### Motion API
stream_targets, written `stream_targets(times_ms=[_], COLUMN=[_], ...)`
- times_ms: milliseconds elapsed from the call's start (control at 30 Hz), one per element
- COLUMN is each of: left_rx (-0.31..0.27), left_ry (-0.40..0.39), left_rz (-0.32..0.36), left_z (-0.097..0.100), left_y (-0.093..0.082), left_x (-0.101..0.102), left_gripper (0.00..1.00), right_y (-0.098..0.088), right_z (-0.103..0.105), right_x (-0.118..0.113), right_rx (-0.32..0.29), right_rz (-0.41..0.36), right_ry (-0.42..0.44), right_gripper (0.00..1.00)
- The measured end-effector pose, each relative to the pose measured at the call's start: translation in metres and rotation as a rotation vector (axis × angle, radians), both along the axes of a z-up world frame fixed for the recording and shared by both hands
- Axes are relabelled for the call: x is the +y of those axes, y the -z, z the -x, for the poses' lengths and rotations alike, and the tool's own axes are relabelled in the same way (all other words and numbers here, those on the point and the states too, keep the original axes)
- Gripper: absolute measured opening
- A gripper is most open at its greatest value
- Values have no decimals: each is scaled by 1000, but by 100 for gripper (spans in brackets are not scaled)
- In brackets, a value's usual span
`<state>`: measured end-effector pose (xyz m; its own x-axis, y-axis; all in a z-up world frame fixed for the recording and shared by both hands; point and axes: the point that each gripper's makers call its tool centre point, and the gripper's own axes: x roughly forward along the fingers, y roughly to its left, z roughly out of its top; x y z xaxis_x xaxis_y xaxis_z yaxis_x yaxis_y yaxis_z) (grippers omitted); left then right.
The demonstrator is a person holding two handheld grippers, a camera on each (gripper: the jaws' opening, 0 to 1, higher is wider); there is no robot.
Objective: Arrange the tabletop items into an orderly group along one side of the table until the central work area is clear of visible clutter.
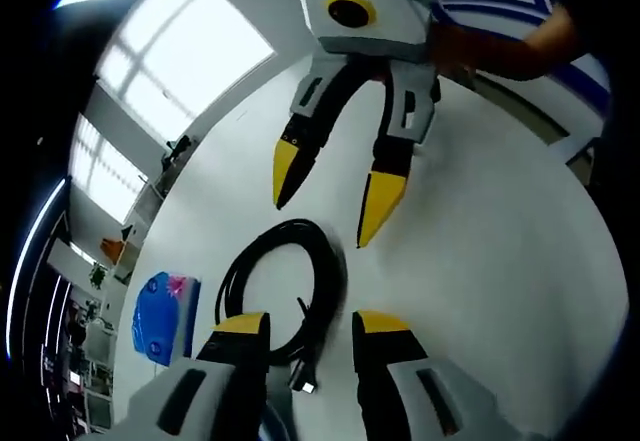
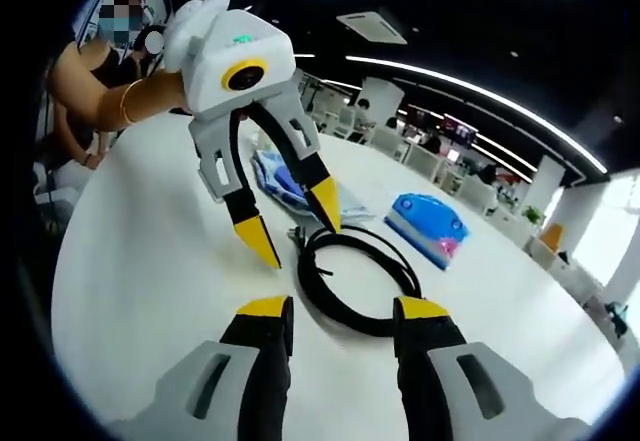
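A black cable lies coiled in a ring on the white table. My left gripper is open just above the coil's near side, and the cable's plug end lies between its jaws. Across the coil, my right gripper hangs open, tips pointing down at the table. In the right gripper view the cable lies just beyond my open right gripper. There the left gripper stands open, its yellow tips at the coil's far edge.
A blue packet lies on the table beside the coil. A blue and white cloth-like item lies behind the left gripper. A person's arm holds that gripper. Bare table spreads around.
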<state>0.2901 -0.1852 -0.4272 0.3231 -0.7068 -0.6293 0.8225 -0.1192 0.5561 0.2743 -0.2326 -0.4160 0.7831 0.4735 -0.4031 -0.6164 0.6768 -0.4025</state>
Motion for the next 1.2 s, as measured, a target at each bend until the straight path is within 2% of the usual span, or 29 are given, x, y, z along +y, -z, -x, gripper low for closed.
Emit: stream_targets(times_ms=[100,167,267,333,433,700,833,933,1067,1200], left_rx=[19,27,19,19,34,61,75,91,141,138], left_ry=[4,8,14,18,31,21,28,22,19,24], left_rz=[12,21,-4,-14,-24,-27,-19,-9,18,24], left_z=[0,1,-2,-4,-3,-3,0,0,4,1], left_y=[0,-1,0,0,2,7,7,7,7,8], left_x=[-1,-2,-3,-3,-4,-1,-2,-4,-8,-10], left_gripper=[27,27,27,27,28,28,28,28,25,21], right_y=[5,5,5,12,18,16,14,15,19,23], right_z=[-1,-3,-5,-2,-1,-8,-4,-6,-12,-11], right_x=[1,2,5,9,14,20,27,27,25,29], right_rx=[30,43,75,150,213,242,273,284,305,328], right_rz=[67,78,84,110,143,181,139,154,186,188], right_ry=[-40,-55,-90,-153,-212,-255,-294,-298,-298,-322], right_gripper=[38,38,37,37,38,37,29,30,30,27])
